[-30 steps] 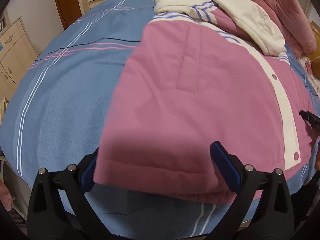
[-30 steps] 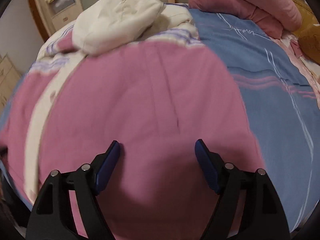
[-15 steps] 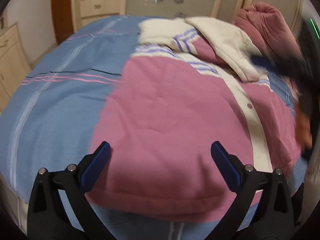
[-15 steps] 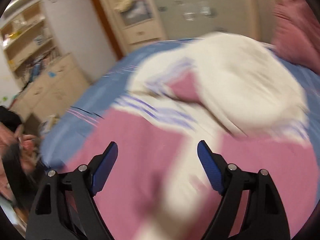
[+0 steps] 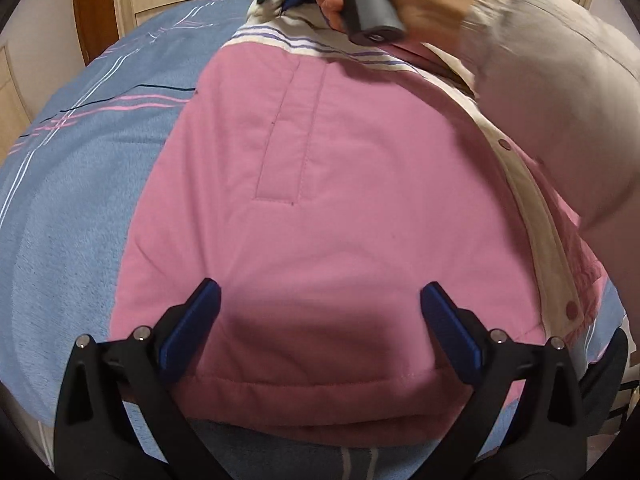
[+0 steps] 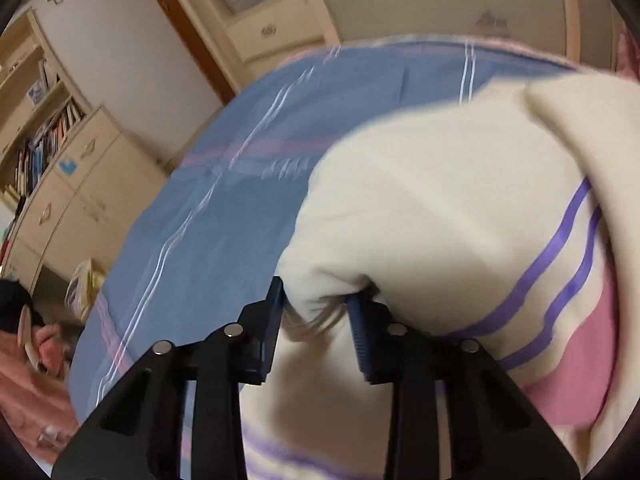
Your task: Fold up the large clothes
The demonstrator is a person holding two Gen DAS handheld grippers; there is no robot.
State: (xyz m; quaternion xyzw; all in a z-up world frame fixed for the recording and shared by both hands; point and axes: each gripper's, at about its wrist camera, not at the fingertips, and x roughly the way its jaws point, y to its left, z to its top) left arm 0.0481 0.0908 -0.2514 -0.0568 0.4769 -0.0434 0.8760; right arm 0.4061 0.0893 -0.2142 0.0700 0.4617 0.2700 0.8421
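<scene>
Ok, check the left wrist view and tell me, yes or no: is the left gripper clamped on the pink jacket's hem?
No. The left gripper stands wide open above the pink jacket, its blue pads apart with no fabric pinched between them.

Jacket [image 5: 340, 208] on bed [image 5: 80, 208], cabinets [image 6: 80, 184] behind

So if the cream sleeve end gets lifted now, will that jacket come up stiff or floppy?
Probably floppy: the cream sleeve already bunches where the right tool is closing on it. The pink jacket looks quilted and padded, so likely bulky, sagging, dragging across the blue bedspread.
</scene>
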